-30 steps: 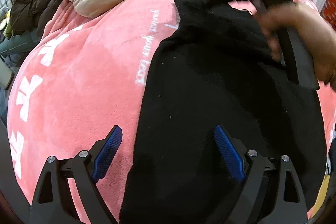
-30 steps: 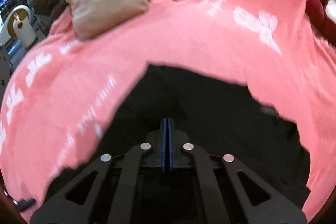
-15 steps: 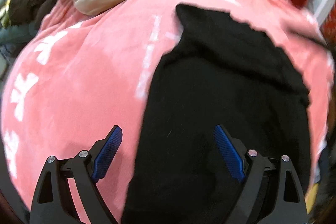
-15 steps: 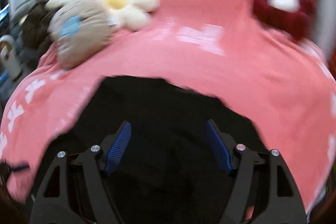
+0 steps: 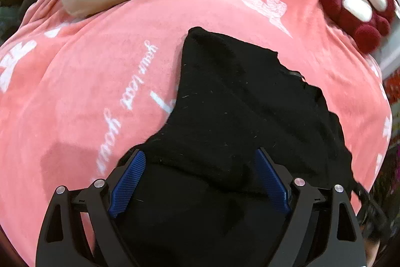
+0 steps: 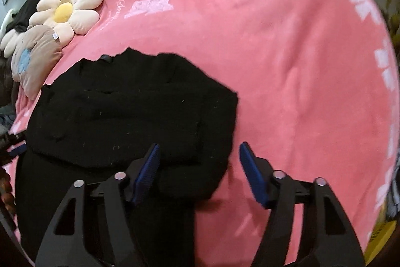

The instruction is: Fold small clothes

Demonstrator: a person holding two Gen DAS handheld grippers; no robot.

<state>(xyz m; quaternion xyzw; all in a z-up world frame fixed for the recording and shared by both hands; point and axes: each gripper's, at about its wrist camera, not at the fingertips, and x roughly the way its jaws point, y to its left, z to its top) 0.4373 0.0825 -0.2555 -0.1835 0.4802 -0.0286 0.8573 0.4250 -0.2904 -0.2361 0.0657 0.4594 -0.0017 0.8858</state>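
Ribbed blue fingers (image 5: 127, 182) of both grippers spread apart, empty, over fuzzy black garment (image 5: 225, 116), plush pink blanket (image 5: 100, 66).

Left gripper (image 5: 200, 182): pitched downward, jaws spread wide, blue ribbed pads (image 5: 127, 184) apart with nothing pressed between them. Right gripper (image 6: 200, 172): likewise angled down, jaws parted after just having narrowed a little, blue pads (image 6: 252, 174) clear of any grip, left finger over dark fabric, right finger over pink.

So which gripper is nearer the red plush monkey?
Left, probably. The left gripper sees the red plush monkey at upper right; the right gripper shows only red plush at its top edge.
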